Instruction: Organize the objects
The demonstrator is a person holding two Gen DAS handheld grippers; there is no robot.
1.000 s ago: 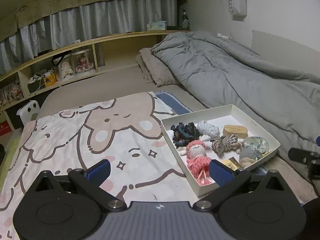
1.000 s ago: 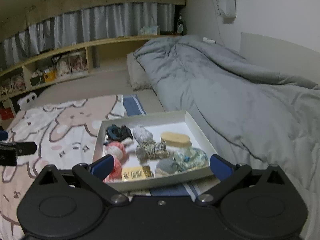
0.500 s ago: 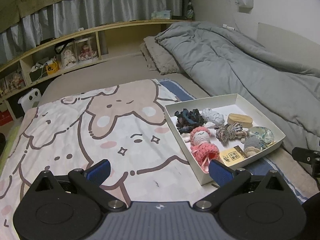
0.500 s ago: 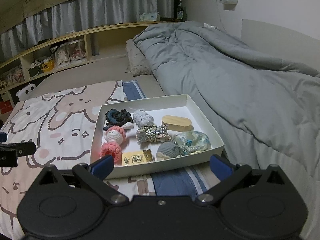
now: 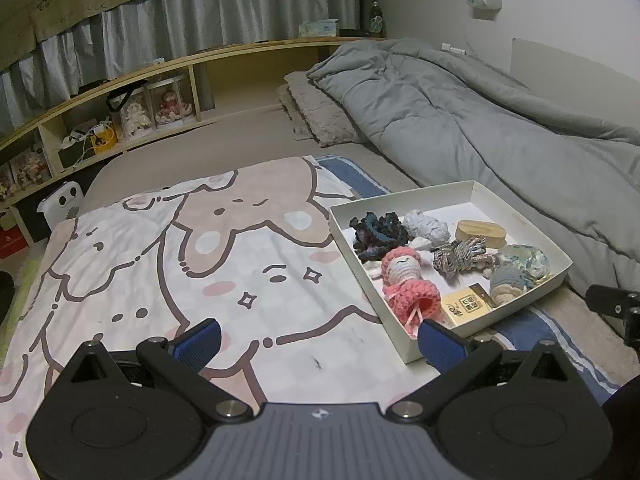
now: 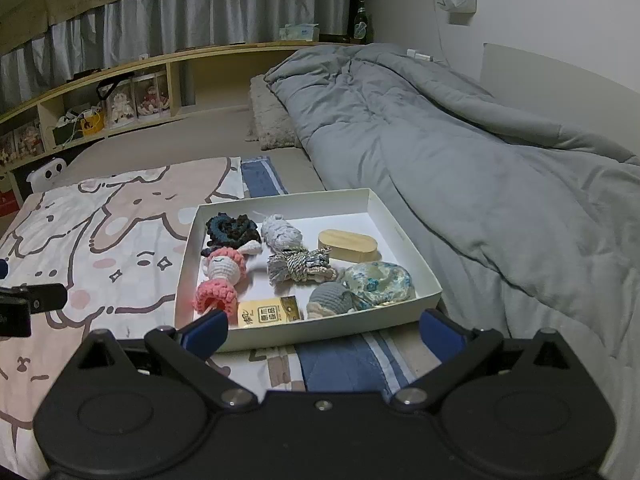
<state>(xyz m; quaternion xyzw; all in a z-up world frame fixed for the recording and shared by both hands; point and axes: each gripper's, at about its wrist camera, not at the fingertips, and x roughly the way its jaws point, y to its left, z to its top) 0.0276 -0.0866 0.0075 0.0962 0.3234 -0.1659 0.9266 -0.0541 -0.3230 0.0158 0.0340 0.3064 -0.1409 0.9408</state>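
A shallow white box (image 6: 404, 236) (image 5: 516, 216) lies on the bed and holds several small things: a pink crochet doll (image 6: 220, 276) (image 5: 404, 280), a dark scrunchie (image 6: 232, 228), a pale yarn ball (image 6: 282, 234), a wooden oval block (image 6: 348, 245), a knotted rope piece (image 6: 300, 266), a grey knitted toy (image 6: 330, 298), a blue patterned piece (image 6: 380, 280) and a gold card (image 6: 268, 312). My right gripper (image 6: 322, 330) is open just in front of the box's near wall. My left gripper (image 5: 320, 340) is open over the cartoon blanket, left of the box.
A cartoon-print blanket (image 5: 180, 264) covers the near bed. A rumpled grey duvet (image 6: 460, 160) lies right of the box, with a pillow (image 5: 316, 112) behind. Low wooden shelves (image 5: 120, 108) with dolls run along the far side under grey curtains.
Both grippers have pulled back and tilted down a little, so the box sits higher and farther in each view. Nothing in the box has moved.
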